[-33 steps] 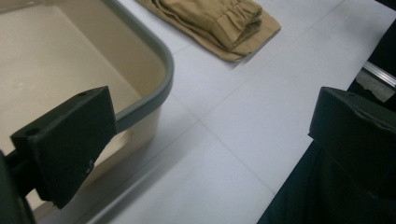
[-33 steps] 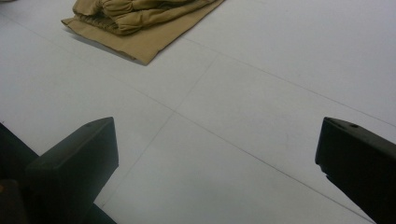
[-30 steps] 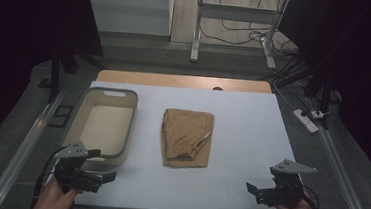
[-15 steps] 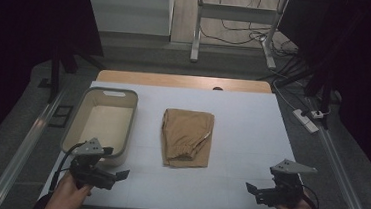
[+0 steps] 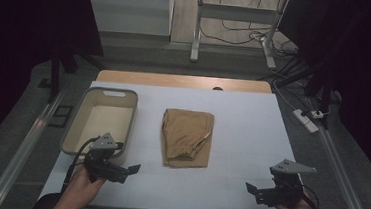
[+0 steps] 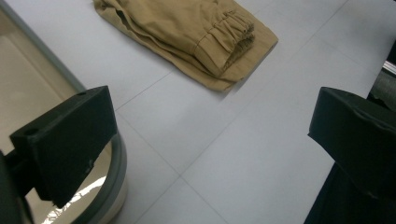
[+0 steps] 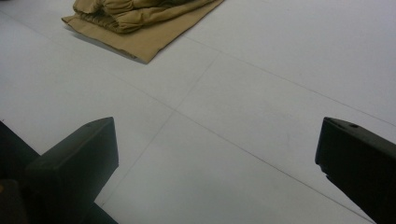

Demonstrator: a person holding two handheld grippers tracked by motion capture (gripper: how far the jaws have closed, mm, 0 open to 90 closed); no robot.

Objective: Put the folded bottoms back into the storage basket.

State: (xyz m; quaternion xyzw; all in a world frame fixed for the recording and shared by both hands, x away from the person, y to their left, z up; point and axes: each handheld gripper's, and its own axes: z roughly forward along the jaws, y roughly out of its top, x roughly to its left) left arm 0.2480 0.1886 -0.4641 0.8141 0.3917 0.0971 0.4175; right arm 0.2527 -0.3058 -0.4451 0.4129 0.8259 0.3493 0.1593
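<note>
Between two wide-spread claws, left claw [image 5: 129,170] and right claw [image 5: 251,189], lie folded tan trousers [image 5: 187,136], no writing legible.

gripper [image 7: 217,168] jaws apart, folded tan garment [image 7: 140,21]

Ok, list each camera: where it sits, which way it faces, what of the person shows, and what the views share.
High view: above the person's side, facing forward and down on the white table; both hands show, with the left gripper and right gripper.
Left gripper view: rides the left gripper, looking between its open black jaws toward the folded tan cloth garment, with the beige plastic bin beside it.
Right gripper view: rides the right gripper, looking between open jaws across the table.
Shared: all three show the garment.
</note>
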